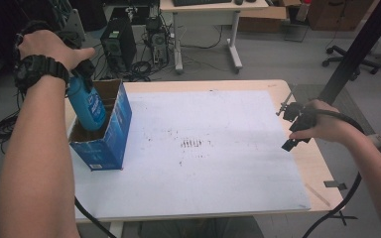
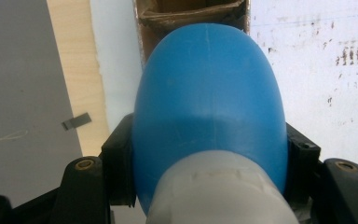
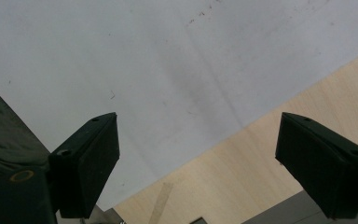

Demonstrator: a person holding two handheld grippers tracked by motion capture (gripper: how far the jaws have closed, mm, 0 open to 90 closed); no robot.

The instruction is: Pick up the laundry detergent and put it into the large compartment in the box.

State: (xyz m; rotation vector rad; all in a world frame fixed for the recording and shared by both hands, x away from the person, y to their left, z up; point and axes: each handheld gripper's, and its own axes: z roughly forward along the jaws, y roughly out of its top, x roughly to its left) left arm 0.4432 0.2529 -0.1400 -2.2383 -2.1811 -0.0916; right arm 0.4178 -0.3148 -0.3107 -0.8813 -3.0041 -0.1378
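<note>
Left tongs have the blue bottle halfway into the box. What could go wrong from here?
1. The blue bottle enters the open blue box tilted; its base could catch a cardboard wall and jam.
2. The box sits free on the white mat at the table's left edge; a push from the bottle might slide or tip it.
3. The left tongs grip the rounded shoulder near the cap, so the bottle may slip or swivel.

I see a wooden surface point(image 1: 322, 163) with a big white sheet point(image 1: 203, 163) on it. A blue box point(image 1: 110, 134) stands on the sheet.
</note>
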